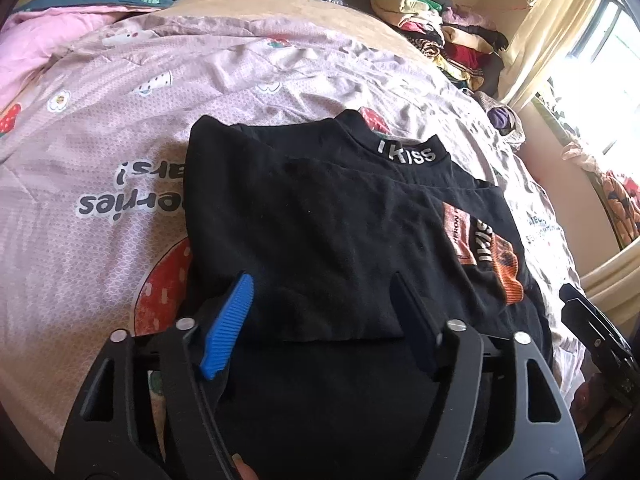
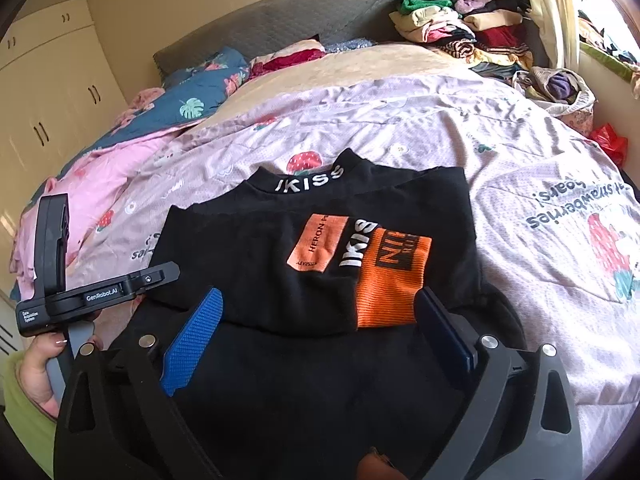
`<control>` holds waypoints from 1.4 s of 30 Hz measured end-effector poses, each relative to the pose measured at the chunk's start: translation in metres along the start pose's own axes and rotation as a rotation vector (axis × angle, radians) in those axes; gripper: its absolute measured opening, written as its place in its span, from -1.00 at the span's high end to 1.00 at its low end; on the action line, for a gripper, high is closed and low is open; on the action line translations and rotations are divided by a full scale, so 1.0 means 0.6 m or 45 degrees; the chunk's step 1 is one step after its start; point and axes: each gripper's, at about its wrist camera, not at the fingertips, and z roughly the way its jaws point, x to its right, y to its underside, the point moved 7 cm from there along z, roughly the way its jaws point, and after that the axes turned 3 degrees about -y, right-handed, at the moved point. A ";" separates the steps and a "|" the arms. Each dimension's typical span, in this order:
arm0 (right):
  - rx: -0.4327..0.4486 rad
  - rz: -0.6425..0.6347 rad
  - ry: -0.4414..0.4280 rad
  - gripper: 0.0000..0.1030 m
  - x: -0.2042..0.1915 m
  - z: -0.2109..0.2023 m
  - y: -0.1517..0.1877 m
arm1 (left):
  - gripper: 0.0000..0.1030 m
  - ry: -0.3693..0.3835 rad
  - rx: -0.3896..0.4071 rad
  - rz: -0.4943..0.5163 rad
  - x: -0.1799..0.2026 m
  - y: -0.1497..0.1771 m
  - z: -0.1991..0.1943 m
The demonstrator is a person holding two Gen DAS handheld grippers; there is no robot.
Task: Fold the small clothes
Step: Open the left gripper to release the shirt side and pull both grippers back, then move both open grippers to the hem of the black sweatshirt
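The black shirt (image 2: 304,264) lies part-folded near the bed's (image 2: 500,152) foot edge, and both the left gripper (image 1: 320,312) and right gripper (image 2: 320,320) hover with jaws wide, empty, apparently having laid down the fold.

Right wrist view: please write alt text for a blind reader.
A black top with orange patches lies partly folded on a pink strawberry-print bedcover. The right hand-held gripper is open above it, the left hand-held gripper at the side.

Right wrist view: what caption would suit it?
Open right tongs hover over a folded black shirt on a pink bedspread.
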 end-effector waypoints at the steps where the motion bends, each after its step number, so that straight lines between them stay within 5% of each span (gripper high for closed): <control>1: 0.011 0.002 0.002 -0.87 -0.001 -0.005 -0.001 | -0.34 0.001 0.002 0.001 0.002 -0.001 -0.002; 9: 0.062 0.014 0.007 -0.88 -0.004 -0.034 -0.009 | -0.77 0.002 0.039 0.021 0.012 -0.007 -0.029; 42: 0.142 -0.027 -0.002 -0.90 -0.026 -0.146 0.016 | -0.81 -0.006 0.099 0.074 0.027 0.026 -0.116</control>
